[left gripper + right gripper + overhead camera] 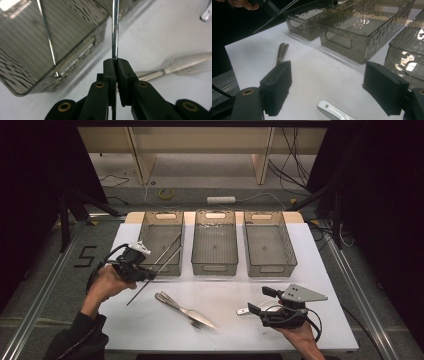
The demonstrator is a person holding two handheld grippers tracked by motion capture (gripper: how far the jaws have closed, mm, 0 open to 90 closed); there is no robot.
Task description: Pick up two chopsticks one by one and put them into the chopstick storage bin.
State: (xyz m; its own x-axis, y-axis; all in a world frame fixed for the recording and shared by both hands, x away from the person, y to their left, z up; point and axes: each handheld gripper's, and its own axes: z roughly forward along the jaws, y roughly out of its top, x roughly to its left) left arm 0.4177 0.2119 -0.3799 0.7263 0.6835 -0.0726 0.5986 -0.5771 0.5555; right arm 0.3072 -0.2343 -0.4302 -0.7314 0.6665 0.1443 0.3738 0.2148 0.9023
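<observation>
The work looks like sorting cutlery into three bins at the far side of the white table (320,270), and it is at an early stage.

The left gripper (150,276) is clenched on a metal chopstick (155,279), lifted off the table at about 9 o'clock from the table's middle. The rod slants from its low end near the person up towards 1 o'clock, its far end over the near rim of the left bin (161,240). In the left gripper view the pads pinch the chopstick (115,30) partway along its length. A second chopstick (167,249) already lies aslant in that bin, so one piece seems sorted and this one is on its way to join it.

The middle bin (215,242) and right bin (270,242) look empty. Left on the table are two forks (182,309), lying together near the centre, and a white spoon (243,311) at about 5 o'clock, just beside the right gripper (260,301). That gripper is released, jaws wide apart with nothing between them, the spoon handle (332,111) lying on the table below them.

By my reading, most of the job remains: dropping this chopstick, then the forks and spoon.
</observation>
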